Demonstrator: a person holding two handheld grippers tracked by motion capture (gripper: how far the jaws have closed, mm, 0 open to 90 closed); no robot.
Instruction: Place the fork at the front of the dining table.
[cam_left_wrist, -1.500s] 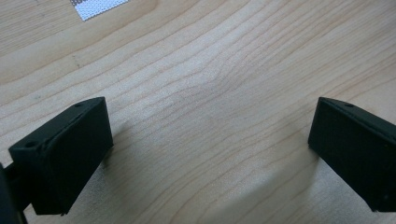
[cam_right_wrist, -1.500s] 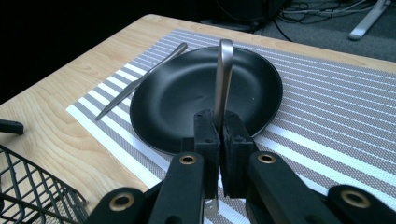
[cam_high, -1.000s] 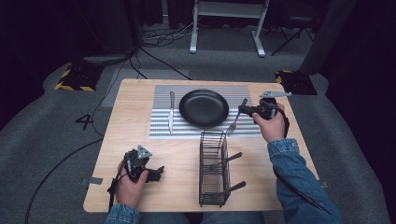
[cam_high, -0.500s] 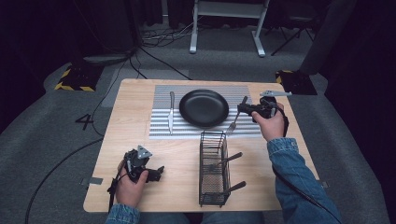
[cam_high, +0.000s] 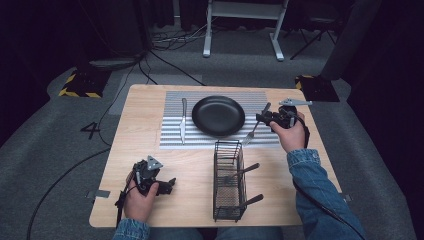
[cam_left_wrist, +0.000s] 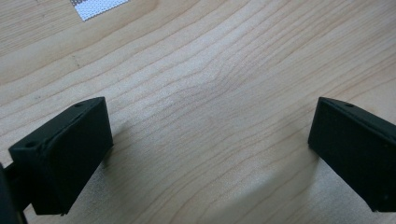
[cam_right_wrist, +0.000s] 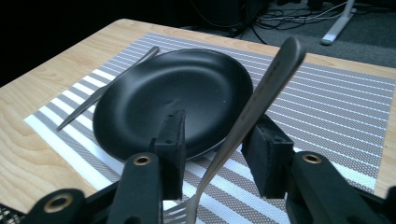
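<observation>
Wooden table (cam_high: 150, 125), striped mat (cam_high: 170, 137), black plate (cam_high: 218, 115).
Right of plate: right gripper (cam_right_wrist: 215, 154) parted around fork (cam_right_wrist: 252, 112); left gripper (cam_left_wrist: 210, 154) wide apart, holding nothing.

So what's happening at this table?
A person with a gripper in each hand seems to be laying a place setting. The right gripper has a fork between its jaws, which stand apart, beside a black plate on a striped placemat. A knife lies left of the plate. The left gripper is open over bare table. A wire basket holds more utensils.

Right tool (cam_high: 263, 118) edged slightly left toward plate (cam_high: 218, 116); fork (cam_high: 253, 128) apparently laid down.
</observation>
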